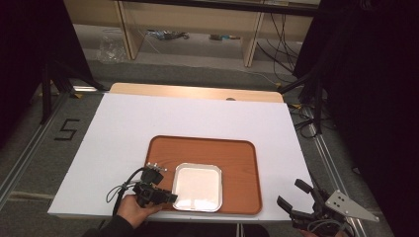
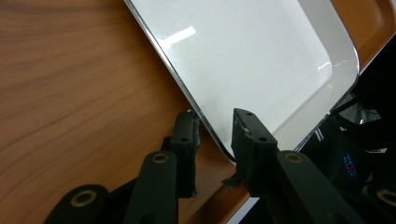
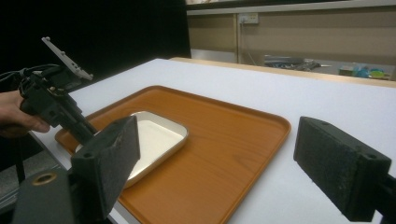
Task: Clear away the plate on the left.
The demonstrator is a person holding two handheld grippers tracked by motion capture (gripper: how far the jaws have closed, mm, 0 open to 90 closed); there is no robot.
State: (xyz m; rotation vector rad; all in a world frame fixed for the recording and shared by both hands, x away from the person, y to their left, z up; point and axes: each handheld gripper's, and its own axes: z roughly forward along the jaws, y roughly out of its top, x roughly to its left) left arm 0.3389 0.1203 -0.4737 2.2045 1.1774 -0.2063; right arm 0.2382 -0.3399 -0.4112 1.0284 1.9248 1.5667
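Observation:
A square white dish with a shiny metal rim (image 1: 197, 185) lies in the near half of a brown wooden tray (image 1: 237, 153). My left gripper (image 1: 170, 197) reaches in from the tray's near left corner, held by a hand. In the left gripper view the left gripper (image 2: 215, 123) straddles the dish's (image 2: 252, 56) corner rim, one pad outside over the tray (image 2: 70, 93), one over the dish, with small gaps to the rim. My right gripper (image 1: 290, 192) hovers wide open off the table's near right corner, nothing between its pads (image 3: 112, 154).
The tray sits on a white table top (image 1: 148, 118) with bare surface to the left, right and behind. Past the far edge are wooden shelves and cables on the floor. Black stands flank both sides of the table.

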